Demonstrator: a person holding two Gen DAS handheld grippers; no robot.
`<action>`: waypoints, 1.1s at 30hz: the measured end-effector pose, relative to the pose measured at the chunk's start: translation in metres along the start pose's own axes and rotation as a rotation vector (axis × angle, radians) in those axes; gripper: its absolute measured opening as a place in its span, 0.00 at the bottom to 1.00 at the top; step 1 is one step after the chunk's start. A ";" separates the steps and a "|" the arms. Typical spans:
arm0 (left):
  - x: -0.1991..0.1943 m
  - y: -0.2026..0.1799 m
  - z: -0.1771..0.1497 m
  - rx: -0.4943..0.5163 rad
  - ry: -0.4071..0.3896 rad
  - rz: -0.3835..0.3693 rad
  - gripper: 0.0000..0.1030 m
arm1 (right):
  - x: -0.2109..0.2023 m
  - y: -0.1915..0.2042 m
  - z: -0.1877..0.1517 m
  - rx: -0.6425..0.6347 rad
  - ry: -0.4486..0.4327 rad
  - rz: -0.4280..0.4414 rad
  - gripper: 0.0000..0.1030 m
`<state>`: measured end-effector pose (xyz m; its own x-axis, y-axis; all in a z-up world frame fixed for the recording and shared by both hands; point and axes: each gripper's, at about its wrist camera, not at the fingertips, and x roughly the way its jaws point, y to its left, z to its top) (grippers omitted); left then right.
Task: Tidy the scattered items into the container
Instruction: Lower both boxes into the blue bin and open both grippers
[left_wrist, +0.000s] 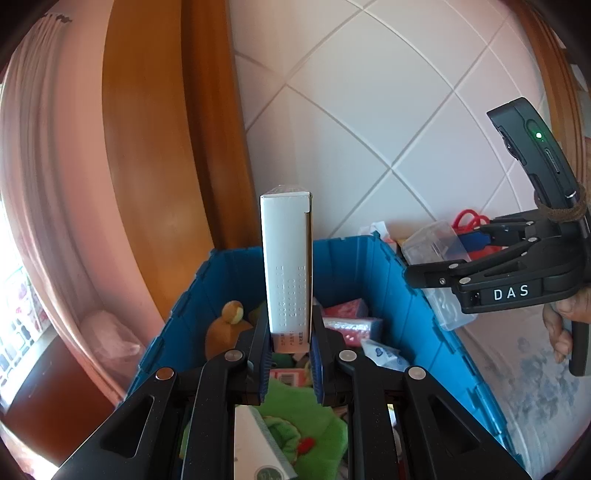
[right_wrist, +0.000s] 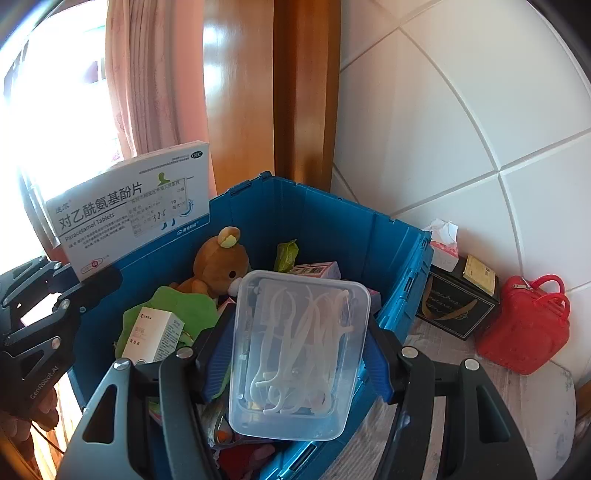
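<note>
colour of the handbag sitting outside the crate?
Red. The handbag shows best in the right wrist view, on the table beside the blue crate.

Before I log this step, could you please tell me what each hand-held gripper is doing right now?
Left hand-held gripper: closed on the white medicine box.
Right hand-held gripper: closed on the clear floss-pick box.

Daylight floods in from the window (right_wrist: 44, 74) at left, blown out; fisheye bends edges, corners vignette dark.

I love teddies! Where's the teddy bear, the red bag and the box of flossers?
teddy bear (right_wrist: 221, 258), right wrist view, on its brown head.
red bag (right_wrist: 524, 325), right wrist view, on its front.
box of flossers (right_wrist: 299, 350), right wrist view, on its clear lid.
</note>
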<state>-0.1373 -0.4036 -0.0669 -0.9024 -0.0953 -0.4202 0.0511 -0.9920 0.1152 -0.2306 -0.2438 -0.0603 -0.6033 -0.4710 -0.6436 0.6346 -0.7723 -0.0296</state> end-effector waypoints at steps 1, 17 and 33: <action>0.001 0.001 0.000 -0.003 0.001 0.001 0.16 | 0.002 0.001 0.000 -0.002 0.002 0.002 0.59; -0.018 0.004 0.008 -0.027 0.000 0.020 0.16 | 0.017 0.018 0.010 -0.024 0.014 0.020 0.59; -0.023 0.037 -0.009 -0.190 -0.008 0.111 0.99 | 0.015 0.012 0.005 0.037 -0.021 0.038 1.00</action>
<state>-0.1112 -0.4390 -0.0609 -0.8899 -0.2052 -0.4074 0.2296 -0.9732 -0.0112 -0.2345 -0.2620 -0.0662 -0.5890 -0.5091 -0.6277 0.6395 -0.7684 0.0231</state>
